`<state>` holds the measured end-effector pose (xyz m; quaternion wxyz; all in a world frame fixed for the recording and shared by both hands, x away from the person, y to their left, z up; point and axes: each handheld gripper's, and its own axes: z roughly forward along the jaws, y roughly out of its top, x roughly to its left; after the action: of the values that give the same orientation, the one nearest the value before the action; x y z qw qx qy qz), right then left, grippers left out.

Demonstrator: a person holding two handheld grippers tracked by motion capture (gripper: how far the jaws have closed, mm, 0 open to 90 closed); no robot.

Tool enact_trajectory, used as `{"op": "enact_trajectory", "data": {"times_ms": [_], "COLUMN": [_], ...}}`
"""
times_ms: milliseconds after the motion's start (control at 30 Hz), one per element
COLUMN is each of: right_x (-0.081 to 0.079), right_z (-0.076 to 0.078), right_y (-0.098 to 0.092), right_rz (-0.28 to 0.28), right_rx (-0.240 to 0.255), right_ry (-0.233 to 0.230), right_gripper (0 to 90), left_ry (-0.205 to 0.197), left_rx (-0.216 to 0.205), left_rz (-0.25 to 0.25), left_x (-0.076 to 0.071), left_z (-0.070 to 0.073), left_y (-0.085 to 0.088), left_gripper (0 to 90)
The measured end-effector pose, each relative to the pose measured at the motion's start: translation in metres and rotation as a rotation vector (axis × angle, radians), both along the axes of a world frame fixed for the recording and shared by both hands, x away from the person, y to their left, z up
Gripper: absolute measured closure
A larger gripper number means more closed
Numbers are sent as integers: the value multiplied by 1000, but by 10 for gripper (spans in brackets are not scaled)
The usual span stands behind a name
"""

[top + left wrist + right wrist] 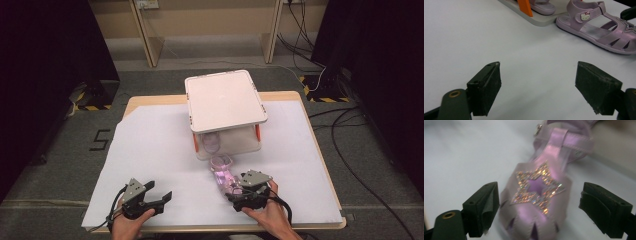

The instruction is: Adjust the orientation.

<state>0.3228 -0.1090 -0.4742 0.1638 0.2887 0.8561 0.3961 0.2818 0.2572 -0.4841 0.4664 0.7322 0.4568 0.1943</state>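
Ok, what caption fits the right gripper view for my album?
Open right gripper straddling the toe of a purple star sandal on the white table.

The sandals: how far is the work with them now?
One sandal already lies inside the box, under its lid. The second sandal is on the table in front of the box, its toe between the jaws of the open right gripper, not squeezed. The left gripper is open, holding nothing. The second sandal is probably meant for the box too.
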Motion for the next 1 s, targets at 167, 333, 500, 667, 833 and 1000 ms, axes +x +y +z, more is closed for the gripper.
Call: {"op": "enact_trajectory", "data": {"times_ms": [167, 333, 500, 667, 833, 1000], "right_x": [-6, 0, 6, 14, 29, 44], "right_z": [-6, -6, -2, 2, 4, 3], "right_y": [5, -5, -26, -46, -64, -67], "right_rz": [36, 25, -4, -55, -129, -159], "right_rx": [-66, -75, -103, -138, -152, -165], "right_ry": [-7, 17, 18, -14, -62, -107], "right_gripper": [183, 194, 211, 227, 251, 250], "left_ry": [4, 0, 0, 0, 4, 4], "left_rx": [-3, -6, -4, -7, -5, -6], "left_rz": [2, 4, 1, 3, 5, 11], "left_x": [0, 0, -1, -1, -1, -1], "left_z": [-1, 0, 0, -1, -1, -2], "left_y": [0, 1, 0, 0, 0, 1], "left_gripper": [202, 202, 202, 201, 202, 202]}}
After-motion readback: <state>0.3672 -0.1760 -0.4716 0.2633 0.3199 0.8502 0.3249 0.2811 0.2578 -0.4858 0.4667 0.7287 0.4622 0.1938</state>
